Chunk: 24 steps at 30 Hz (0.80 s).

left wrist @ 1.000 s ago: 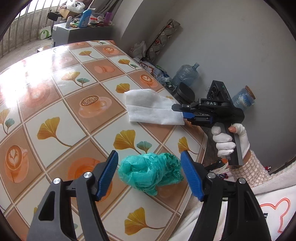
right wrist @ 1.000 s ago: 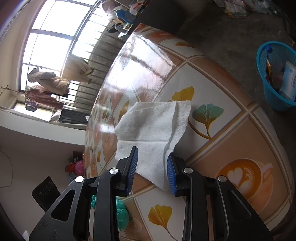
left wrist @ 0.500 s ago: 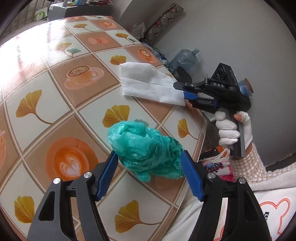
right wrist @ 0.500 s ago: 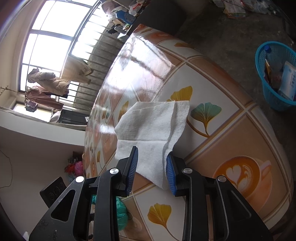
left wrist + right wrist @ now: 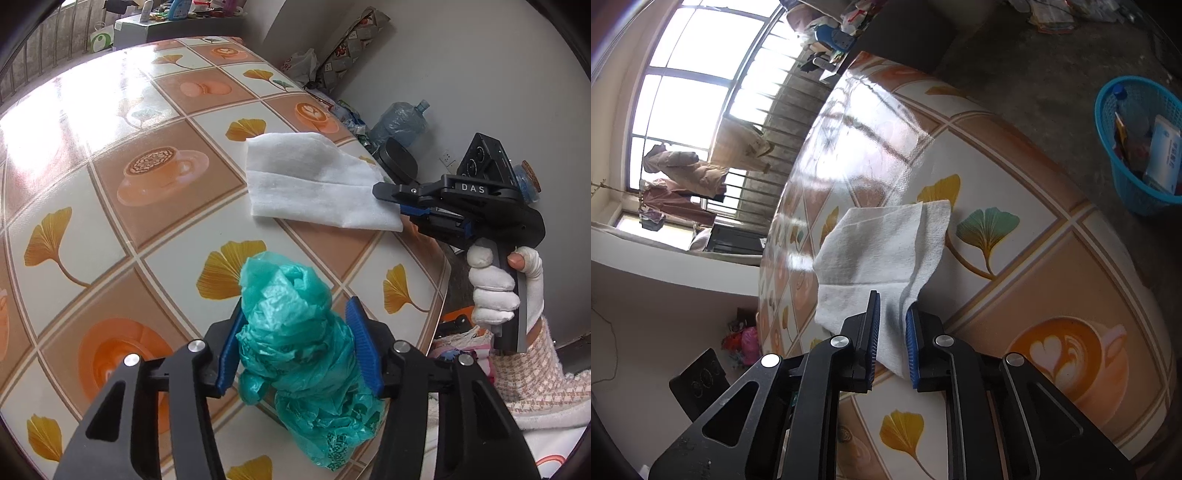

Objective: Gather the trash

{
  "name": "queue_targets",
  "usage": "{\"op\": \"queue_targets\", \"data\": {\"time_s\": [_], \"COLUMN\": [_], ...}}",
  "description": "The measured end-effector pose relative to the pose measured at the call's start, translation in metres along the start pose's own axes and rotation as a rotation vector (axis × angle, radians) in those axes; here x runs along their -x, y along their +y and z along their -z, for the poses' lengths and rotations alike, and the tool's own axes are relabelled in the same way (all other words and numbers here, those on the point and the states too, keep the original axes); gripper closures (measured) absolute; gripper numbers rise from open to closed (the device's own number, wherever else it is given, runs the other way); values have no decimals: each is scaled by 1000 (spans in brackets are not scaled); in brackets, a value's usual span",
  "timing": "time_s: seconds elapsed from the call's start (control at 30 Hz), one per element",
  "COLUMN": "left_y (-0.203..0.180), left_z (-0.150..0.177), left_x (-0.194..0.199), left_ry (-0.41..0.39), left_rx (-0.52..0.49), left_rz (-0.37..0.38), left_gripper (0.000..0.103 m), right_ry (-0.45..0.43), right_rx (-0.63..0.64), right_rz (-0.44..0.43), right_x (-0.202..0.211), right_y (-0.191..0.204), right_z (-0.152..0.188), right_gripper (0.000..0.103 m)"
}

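A crumpled green plastic bag (image 5: 295, 354) sits near the front edge of the tiled table (image 5: 110, 229). My left gripper (image 5: 295, 306) straddles it, and its blue pads are closing and pressing into both sides of the bag. Further back lies a white tissue (image 5: 314, 181), close to the table's right edge. My right gripper (image 5: 893, 301) is closing on the near corner of the tissue (image 5: 882, 243), which fills the narrow gap between the pads. In the left wrist view the right gripper (image 5: 388, 199) reaches in from the right, held by a gloved hand (image 5: 495, 291).
A blue plastic basket (image 5: 1137, 147) with trash in it stands on the floor beyond the table's edge (image 5: 1108, 221). A large water bottle (image 5: 399, 122) and bags lie by the wall. A window with bars is at the far end.
My left gripper moved down over the green bag and narrowed until its pads squeeze it. The right gripper's jaws narrowed onto the tissue corner without moving.
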State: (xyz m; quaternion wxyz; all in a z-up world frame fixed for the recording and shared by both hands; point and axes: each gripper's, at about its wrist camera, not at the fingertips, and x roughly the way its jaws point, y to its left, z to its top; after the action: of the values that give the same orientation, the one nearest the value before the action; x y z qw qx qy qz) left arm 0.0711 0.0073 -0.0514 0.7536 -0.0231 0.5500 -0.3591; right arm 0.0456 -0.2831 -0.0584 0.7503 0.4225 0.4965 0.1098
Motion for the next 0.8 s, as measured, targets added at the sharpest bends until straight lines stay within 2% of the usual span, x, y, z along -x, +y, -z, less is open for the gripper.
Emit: {"op": "queue_targets", "data": {"time_s": [0.2,0.43,0.8], "left_y": [-6,-12,-29], "left_z": [-2,-6,-13], "left_x": [2,12,29], "left_ry": [-11,-57,-129], "left_rx": [-24,-68,-129], "left_rz": [-48,-111,-199], "left_gripper": [55,55,55], "right_ry": [-8,-37,-151], "right_rx": [-17,6,67], "right_rz": [-31,-89,-136], "right_x": [6,21,64], "right_y": [1,14,29], "right_z": [0,-4,-12], "right_gripper": [102,103,103]}}
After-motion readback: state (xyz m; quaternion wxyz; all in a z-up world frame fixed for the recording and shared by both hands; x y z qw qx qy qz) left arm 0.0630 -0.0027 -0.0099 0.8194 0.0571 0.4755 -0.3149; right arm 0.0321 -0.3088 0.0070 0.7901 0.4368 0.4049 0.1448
